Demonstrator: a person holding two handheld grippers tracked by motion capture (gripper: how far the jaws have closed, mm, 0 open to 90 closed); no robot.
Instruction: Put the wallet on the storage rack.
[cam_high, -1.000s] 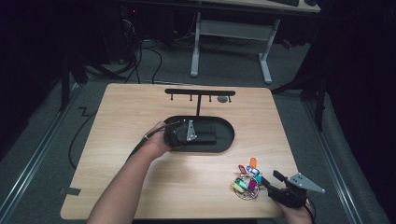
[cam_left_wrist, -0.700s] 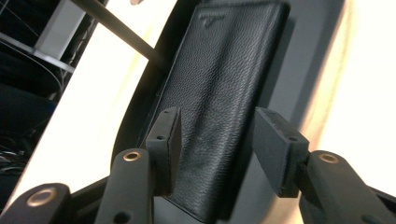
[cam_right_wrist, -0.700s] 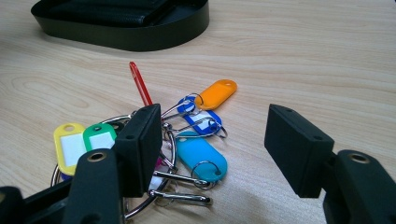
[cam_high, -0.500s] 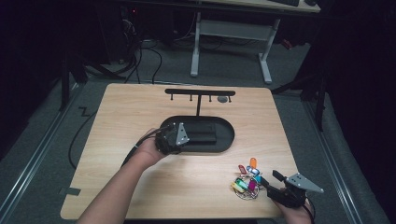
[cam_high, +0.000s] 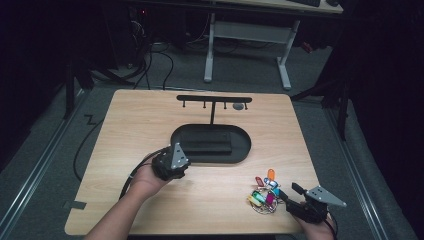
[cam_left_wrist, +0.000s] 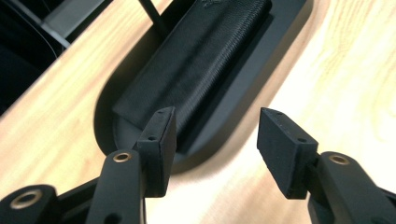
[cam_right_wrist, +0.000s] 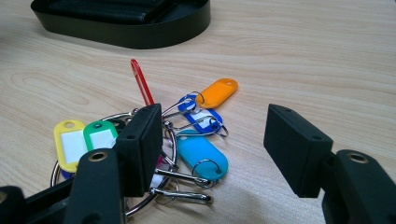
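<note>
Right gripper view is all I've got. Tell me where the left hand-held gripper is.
Observer: The left hand-held gripper is at the near left end of the black oval tray.
Operator: Report its jaws.
Observer: Open. They have just been opening, with nothing between them, and they are aimed at the black case lying in the tray.
Operator: Say what stands behind the tray.
Observer: A black rack with small hooks, on a post at the tray's far edge. One grey piece sits under its right end.
</note>
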